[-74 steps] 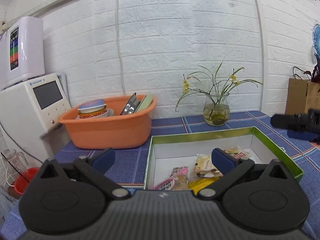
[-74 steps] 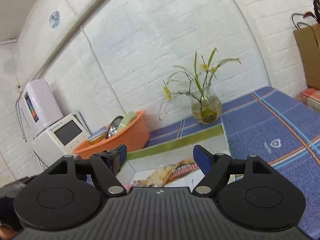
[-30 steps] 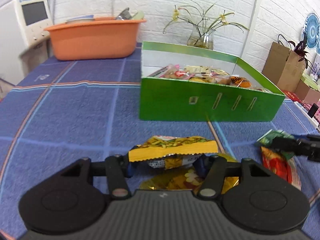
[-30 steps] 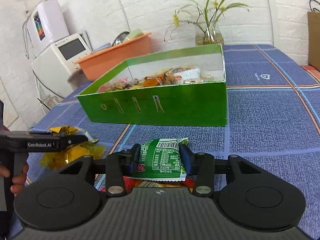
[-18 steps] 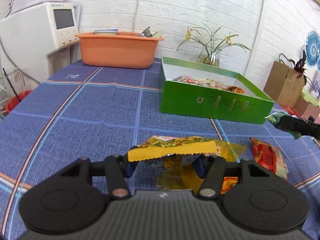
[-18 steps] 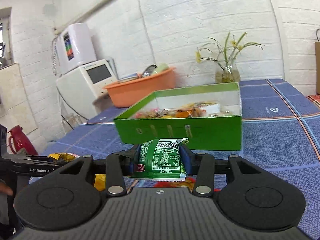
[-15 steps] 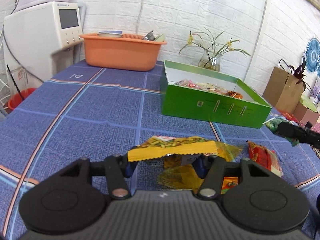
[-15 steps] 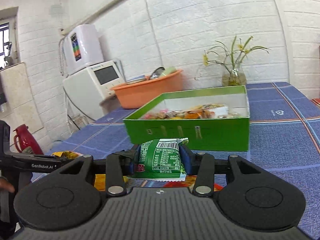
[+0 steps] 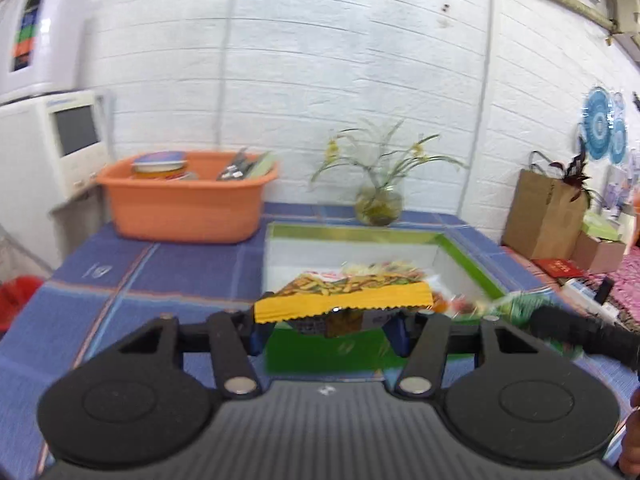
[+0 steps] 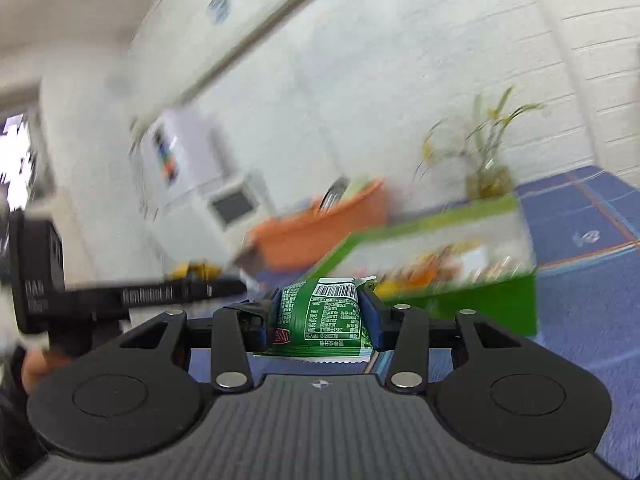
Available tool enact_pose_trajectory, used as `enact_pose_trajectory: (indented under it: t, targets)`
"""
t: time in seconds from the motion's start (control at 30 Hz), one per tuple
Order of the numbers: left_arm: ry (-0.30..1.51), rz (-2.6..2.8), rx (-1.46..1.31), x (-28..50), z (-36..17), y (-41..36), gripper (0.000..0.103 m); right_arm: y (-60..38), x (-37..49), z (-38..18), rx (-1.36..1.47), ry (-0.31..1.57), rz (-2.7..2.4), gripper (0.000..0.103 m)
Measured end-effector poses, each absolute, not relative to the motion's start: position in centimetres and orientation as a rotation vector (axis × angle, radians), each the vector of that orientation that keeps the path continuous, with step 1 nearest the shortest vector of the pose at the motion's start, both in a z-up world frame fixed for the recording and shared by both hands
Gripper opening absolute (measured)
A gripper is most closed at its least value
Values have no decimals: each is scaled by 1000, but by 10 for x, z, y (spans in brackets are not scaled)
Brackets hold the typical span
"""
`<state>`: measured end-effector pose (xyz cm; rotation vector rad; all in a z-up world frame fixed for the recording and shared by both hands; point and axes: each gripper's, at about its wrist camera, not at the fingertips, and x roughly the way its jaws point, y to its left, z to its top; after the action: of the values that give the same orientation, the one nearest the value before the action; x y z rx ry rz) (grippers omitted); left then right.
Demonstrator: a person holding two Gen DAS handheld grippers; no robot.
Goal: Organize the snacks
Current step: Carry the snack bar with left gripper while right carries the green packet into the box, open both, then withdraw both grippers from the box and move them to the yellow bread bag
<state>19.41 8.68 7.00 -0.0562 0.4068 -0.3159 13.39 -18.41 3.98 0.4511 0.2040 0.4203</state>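
Observation:
My left gripper [image 9: 326, 330] is shut on a yellow snack packet [image 9: 344, 298] and holds it in the air just in front of the green box [image 9: 320, 350]. The box has white inner walls and several snacks inside. My right gripper [image 10: 320, 318] is shut on a green snack packet [image 10: 320, 312] with a barcode, held above the table before the same green box [image 10: 500, 300]. The right gripper also shows at the right edge of the left wrist view [image 9: 580, 332]. The left gripper also shows at the left of the right wrist view [image 10: 140, 294].
An orange basin [image 9: 184, 200] with dishes stands at the back left. A glass vase with flowers [image 9: 378, 206] stands behind the box. A white appliance [image 9: 52, 148] is at the far left, a brown paper bag [image 9: 544, 216] at the right. A blue cloth [image 9: 120, 272] covers the table.
Both grippers have lifted their packets off the table and carried them up toward the green box. The snacks left lying on the cloth are out of view now.

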Motion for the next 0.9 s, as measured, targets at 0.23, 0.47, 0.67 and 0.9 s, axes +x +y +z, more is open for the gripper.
enact_pose_trajectory:
  t: [0.23,0.47,0.67,0.9]
  targets:
    - [454,-307,-89,285,67,38,59,-207,237,48,685,407,288,74]
    - [519,-246,-71,314,39,43,59,-184,252,28,427,368,138,74]
    - [529,-237,-54,319,30,42,72,-184,247,25,361,326,105,103]
    - [481,-210,-30,310,41,42,102,-196,244,34,416,318,134,103]
